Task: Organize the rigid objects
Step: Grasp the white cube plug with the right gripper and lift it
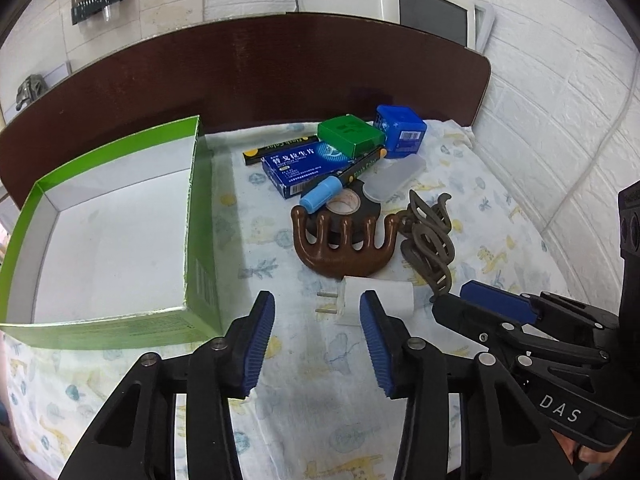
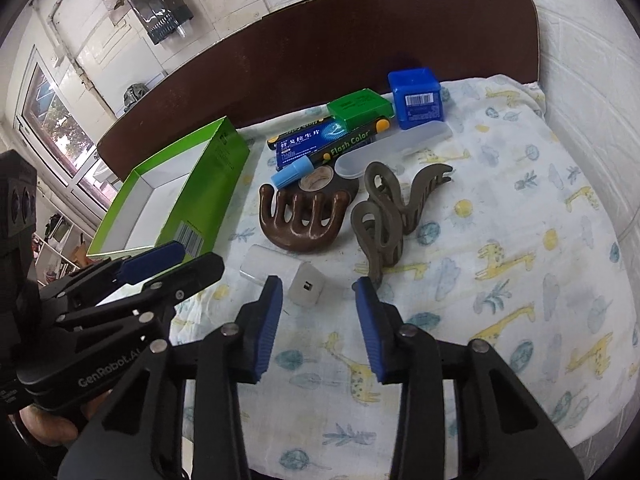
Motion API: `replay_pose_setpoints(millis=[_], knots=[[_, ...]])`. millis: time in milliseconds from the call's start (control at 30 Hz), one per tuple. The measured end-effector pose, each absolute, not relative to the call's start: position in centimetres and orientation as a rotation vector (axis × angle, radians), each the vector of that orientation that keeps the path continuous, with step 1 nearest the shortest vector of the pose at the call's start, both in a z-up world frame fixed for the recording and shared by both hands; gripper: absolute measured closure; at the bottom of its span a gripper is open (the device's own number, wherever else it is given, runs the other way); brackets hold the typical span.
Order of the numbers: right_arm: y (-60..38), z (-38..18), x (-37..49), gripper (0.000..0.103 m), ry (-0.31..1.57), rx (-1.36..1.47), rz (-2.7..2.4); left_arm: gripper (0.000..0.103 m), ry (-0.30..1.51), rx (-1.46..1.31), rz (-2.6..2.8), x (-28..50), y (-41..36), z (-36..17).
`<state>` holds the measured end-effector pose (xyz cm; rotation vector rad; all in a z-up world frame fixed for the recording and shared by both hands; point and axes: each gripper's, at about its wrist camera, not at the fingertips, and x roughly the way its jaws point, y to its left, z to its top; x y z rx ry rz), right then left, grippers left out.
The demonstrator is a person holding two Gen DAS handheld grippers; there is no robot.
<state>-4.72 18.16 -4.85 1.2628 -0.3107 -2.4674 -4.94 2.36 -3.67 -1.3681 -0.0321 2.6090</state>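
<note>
Charger [image 1: 374,300] lies at 12 o'clock just ahead of left tongs [image 1: 317,344], long axis 3–9 o'clock, prongs to 9. Both tongs are open and empty; right tongs [image 2: 319,328] are about as near, box [image 1: 24,216] at 10 o'clock.

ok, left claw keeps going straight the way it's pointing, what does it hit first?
Most likely the white charger, lying just ahead of the open left claw and slightly right of centre. The brown wooden comb sits behind it. Depth is uncertain.

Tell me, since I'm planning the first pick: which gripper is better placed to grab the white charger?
Left, probably. The left gripper is open with the white charger just ahead between its fingers, beside the green box.
</note>
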Motion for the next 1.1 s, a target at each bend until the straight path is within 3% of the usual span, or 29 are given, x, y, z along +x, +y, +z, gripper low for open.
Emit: replay_pose_setpoints(millis=[500,567,667,867,1100], knots=[[17.6,-6.7,-7.0,0.080,-0.472,1.347,-2.295,0.065,-0.032,-1.377,2.495,-6.8,2.4,-5.0],[17.7,-6.8,-7.2,0.087,-0.504,1.352,-2.256,0.072,-0.051,-1.370,2.455,-6.8,2.6,-5.0],[17.7,-6.8,-7.1,0.089,-0.508,1.360,-2.233,0.074,-0.061,-1.357,2.410,-6.9,2.8,-5.1],[17.9,-6.9,-7.2,0.089,-0.511,1.362,-2.211,0.078,-0.197,-1.373,2.322,-7.5,2.3,-5.6],[17.6,-6.7,-7.2,0.088,-0.455,1.351,-2.214,0.083,-0.136,-1.374,2.354,-7.0,2.6,-5.0]])
